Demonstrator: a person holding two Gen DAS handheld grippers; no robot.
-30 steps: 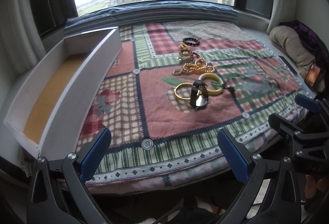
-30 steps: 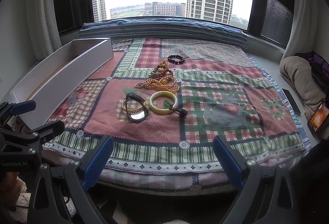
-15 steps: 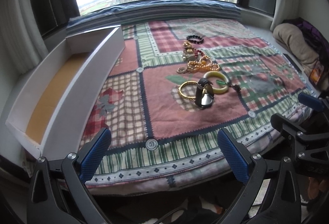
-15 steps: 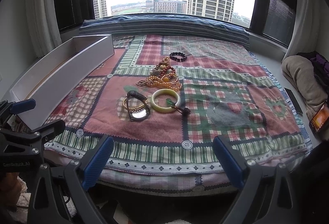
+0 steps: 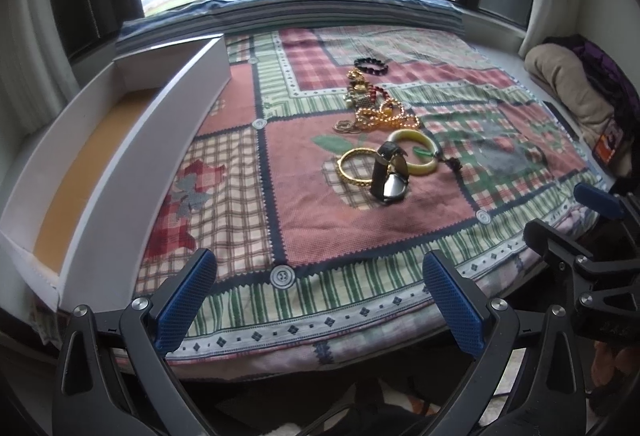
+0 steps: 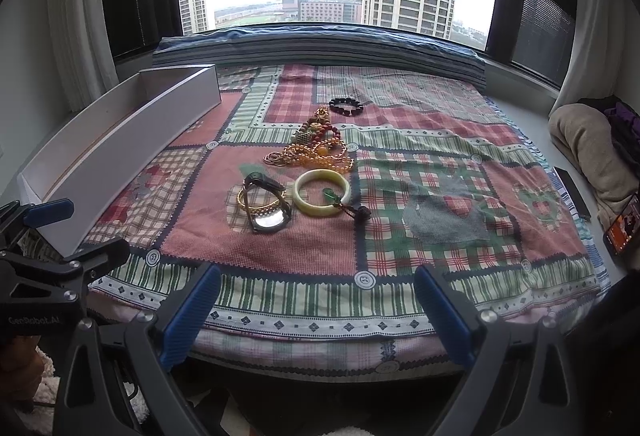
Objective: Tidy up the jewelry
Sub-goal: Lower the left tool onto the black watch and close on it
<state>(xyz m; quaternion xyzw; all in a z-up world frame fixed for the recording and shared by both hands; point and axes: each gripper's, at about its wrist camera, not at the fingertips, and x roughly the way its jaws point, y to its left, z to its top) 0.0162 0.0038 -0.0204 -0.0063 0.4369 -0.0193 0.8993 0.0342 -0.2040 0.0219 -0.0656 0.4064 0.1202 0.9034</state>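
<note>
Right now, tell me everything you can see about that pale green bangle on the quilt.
The pale green bangle is a thick, smooth, closed ring, jade-like in look, yellowish green. It lies flat on the patchwork quilt, near the middle. A small green charm on a dark knotted cord crosses its near right rim and trails onto the cloth. The black watch lies just to its left, the amber bead heap just behind. Neither tongs touch it.
</note>
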